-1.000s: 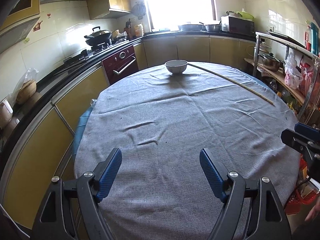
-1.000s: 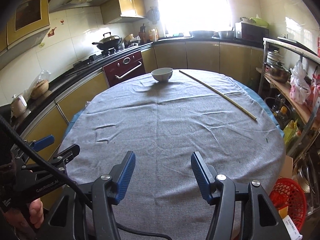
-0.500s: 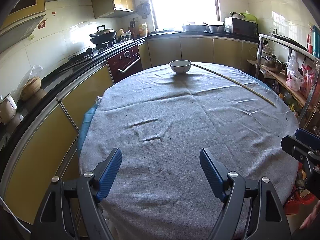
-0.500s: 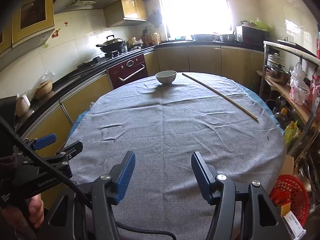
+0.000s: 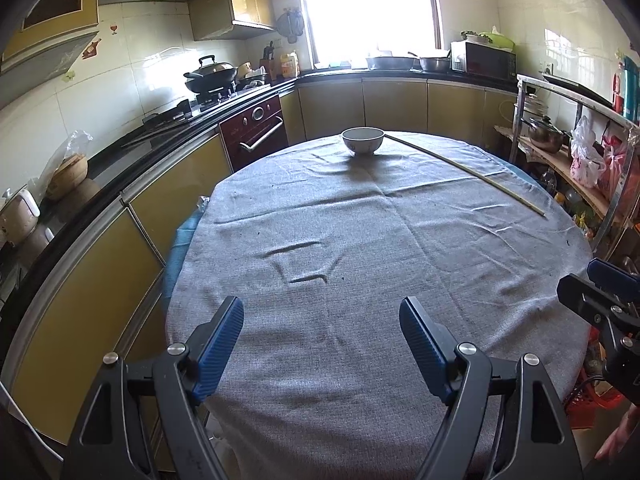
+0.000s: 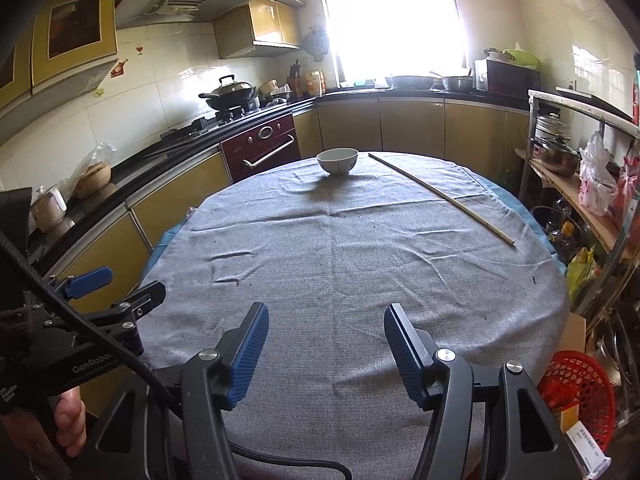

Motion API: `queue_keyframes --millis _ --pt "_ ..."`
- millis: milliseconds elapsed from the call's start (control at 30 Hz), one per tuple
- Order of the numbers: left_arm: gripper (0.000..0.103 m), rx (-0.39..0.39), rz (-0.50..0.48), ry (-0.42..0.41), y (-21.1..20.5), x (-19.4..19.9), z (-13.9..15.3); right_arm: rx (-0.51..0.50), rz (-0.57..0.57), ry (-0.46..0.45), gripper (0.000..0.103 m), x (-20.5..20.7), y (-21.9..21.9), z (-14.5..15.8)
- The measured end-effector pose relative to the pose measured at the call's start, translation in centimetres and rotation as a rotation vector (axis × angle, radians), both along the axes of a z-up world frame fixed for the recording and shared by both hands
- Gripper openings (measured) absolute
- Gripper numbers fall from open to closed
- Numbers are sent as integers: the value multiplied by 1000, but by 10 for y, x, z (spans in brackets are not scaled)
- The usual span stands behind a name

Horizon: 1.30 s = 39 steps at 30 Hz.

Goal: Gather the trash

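while i hold both of my grippers over the near edge of the round table (image 5: 400, 420), nothing is in them. my left gripper (image 5: 322, 338) is wide open with only grey cloth under it. my right gripper (image 6: 326, 346) is open too, a bit less wide, and it holds nothing

i can't see any big trash on the table. there are only tiny dark crumbs (image 6: 534, 279) here and there on the cloth, too small for me to say what they are. a white bowl (image 5: 362, 140) sits at the far side, and i can't see if anything is in it. a long thin stick (image 6: 440, 197) lies from the far side, just right of the bowl, out to the right side. maybe the stick or the crumbs are the trash, but i can't be sure

a red basket (image 6: 580, 394) stands on the floor at the near right, beside the table. i think that may be where the trash goes

so i think the job has not really begun, or the table is close to clean. i can't tell which. nothing is picked up yet
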<state>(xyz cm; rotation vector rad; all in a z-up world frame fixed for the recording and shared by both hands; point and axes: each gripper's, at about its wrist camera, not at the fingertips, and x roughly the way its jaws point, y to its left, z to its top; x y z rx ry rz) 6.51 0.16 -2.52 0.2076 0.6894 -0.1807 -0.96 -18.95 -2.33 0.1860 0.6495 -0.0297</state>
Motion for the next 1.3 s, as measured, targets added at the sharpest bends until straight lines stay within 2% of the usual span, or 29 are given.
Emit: queue_keyframes --millis 1300 --pt "81 -53 -5 -36 21 -19 17 -37 -5 -34 64 -18 16 19"
